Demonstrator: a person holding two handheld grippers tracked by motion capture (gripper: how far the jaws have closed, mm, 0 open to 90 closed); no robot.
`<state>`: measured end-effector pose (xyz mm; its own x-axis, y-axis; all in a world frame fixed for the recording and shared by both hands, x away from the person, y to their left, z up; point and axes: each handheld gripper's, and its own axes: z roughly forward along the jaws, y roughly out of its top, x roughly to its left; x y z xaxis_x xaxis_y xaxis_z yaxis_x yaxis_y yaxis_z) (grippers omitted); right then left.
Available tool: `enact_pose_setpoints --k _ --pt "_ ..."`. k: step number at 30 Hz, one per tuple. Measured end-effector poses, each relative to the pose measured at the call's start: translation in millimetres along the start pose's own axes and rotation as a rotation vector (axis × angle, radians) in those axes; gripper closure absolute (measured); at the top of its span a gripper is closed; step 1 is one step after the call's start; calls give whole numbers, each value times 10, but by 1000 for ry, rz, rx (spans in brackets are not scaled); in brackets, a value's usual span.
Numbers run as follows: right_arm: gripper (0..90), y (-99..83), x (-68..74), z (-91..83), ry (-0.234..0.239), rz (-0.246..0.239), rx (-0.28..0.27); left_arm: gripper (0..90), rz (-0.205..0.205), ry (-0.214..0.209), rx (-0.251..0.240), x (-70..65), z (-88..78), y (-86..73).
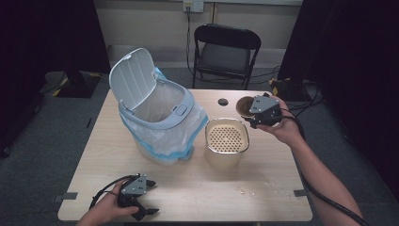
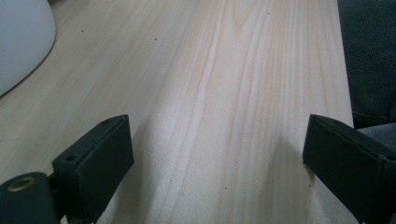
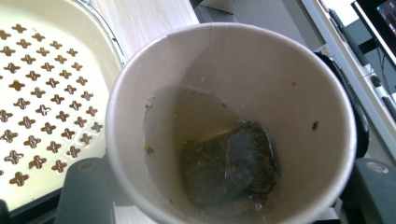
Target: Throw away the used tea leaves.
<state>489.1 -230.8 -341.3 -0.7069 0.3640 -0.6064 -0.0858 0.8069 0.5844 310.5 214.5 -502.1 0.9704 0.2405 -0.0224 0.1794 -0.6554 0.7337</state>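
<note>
above the table (image 1: 188, 188), right gripper (image 1: 256, 113) tilts its clamped cup (image 1: 244, 106)

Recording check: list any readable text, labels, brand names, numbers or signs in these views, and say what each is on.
No readable text in these views.
White lidded plastic bin with clear liner bag: no label or marking to read.
Cream container with perforated strainer top: pattern of holes, no letters.
Brown paper cup with a wet tea bag, held in the right gripper: plain inner wall.
Screen at the right gripper view's top right corner: too blurred to read.
</note>
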Motion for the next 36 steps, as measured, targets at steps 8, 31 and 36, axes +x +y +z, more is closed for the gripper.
enact_pose_setpoints --k 8,31,36 --pt "308 121 94 -25 -28 -138 40 80 0 0 0 0 0 0" --pt "316 394 485 -4 -427 -866 262 80 1 1 -1 1 0 0" --pt "316 414 531 -8 -482 -941 263 80 1 1 -1 1 -1 1"
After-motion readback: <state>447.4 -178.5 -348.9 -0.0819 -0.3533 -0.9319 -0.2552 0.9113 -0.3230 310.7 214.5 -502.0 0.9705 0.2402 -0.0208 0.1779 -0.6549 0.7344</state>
